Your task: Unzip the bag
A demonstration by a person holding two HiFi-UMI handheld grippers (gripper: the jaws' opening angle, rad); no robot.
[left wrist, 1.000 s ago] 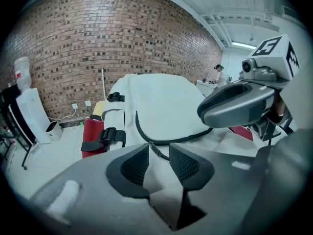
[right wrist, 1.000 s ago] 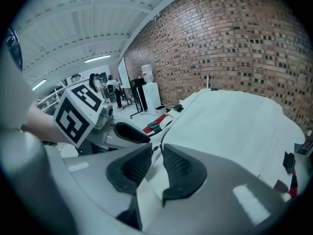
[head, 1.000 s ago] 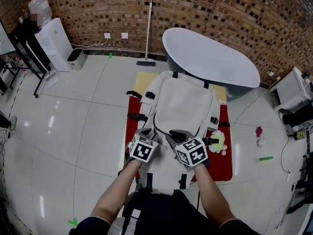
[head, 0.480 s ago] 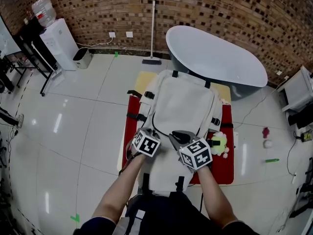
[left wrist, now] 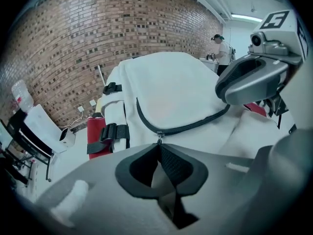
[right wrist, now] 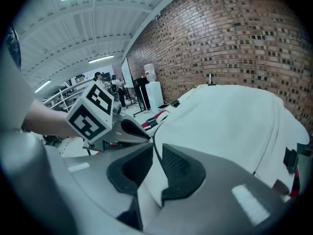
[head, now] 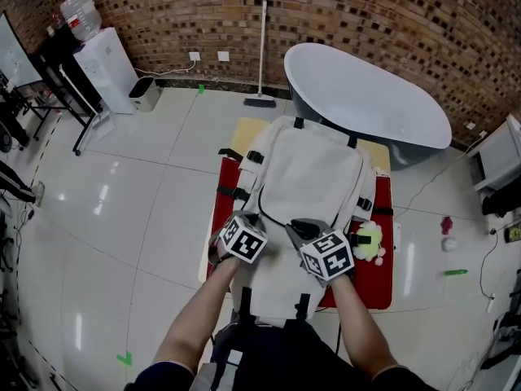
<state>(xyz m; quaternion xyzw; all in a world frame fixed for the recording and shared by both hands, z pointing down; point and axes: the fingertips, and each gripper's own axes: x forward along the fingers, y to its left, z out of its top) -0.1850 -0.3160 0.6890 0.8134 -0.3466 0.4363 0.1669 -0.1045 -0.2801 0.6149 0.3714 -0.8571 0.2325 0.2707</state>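
**Grip taken, zip still closed**

Since a second ago the left gripper's jaws have been closing and its marker cube has rolled to stand on a corner. The right gripper's jaws have also been closing. Neither hand has travelled.

Head view: the white bag [head: 313,165] lies flat on the red-covered tabletop [head: 381,279], just in front of the bathtub [head: 366,96]. Both grippers work at the end of the bag farthest from the bathtub. The left gripper [head: 250,217] is on the dark zip line [head: 262,198], and the right gripper [head: 302,228] is just beside it.

Left gripper view: the jaw tips are clenched together around the small metal zipper pull [left wrist: 159,138]. From there the zip [left wrist: 195,126] curves off toward the bathtub end, and its teeth are joined along all that shows.

Right gripper view: the jaws pinch a fold of the bag's white fabric between their pads, which looks meant to steady it. The left gripper [right wrist: 133,129] sits close on its far side.

My judgement is that only the setup is done, with the pull caught and the cloth braced. No opening shows anywhere along the zip, so the whole run is still to be drawn.
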